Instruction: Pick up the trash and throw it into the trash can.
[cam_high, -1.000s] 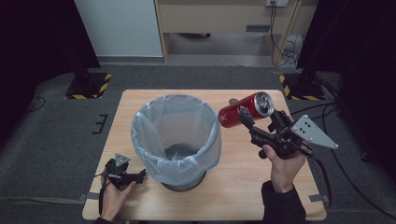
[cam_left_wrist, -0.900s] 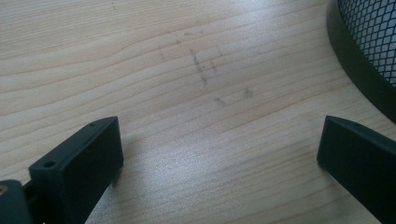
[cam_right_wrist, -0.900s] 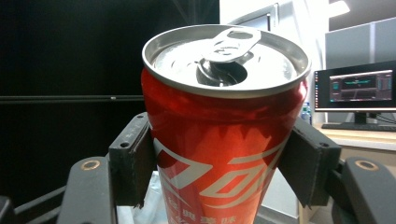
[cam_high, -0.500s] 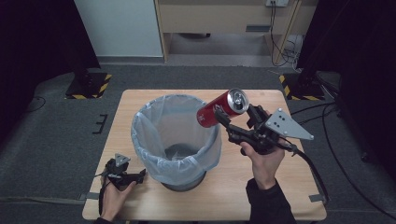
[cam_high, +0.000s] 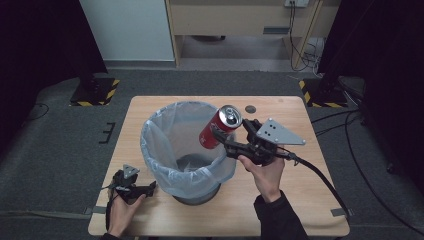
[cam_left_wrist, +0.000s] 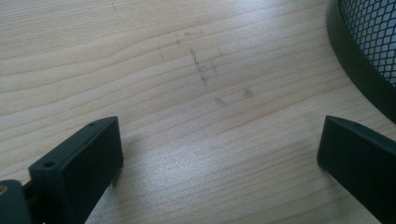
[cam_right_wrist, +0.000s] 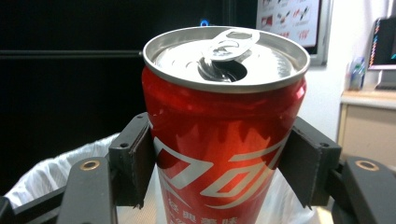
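Counter (cam_high: 300, 200) of pale wood fills the middle of the high view, and on it we see a bin (cam_high: 187, 150) lined with a clear bag. The right hand-held gripper (cam_high: 220, 137) is raised above the bin's right rim, pinching a red can (cam_high: 220, 127) that tilts with its silver top up and toward the far right. The right hand (cam_high: 265, 170) grips it from the near right, with the grey plate (cam_high: 275, 132) on top and a cable (cam_high: 320, 175) trailing off to the near right. At the near left of the counter the left hand (cam_high: 120, 207) rests the left hand-held gripper (cam_high: 150, 187) just beside the bin's base.

In the left gripper view we look down on bare wood grain of the counter (cam_left_wrist: 187, 93); the left hand-held gripper (cam_left_wrist: 219, 154) has its jaws spread wide with nothing between them. The bin's dark base ring and mesh wall (cam_left_wrist: 369, 51) curve in at the far right corner.

In the right gripper view the right hand-held gripper (cam_right_wrist: 215, 163) presses both jaws against the sides of the can (cam_right_wrist: 224, 140), which stands upright here. Its pull tab is lifted and the mouth is open. The bin's bag (cam_right_wrist: 51, 177) shows pale below and to the left of the can.
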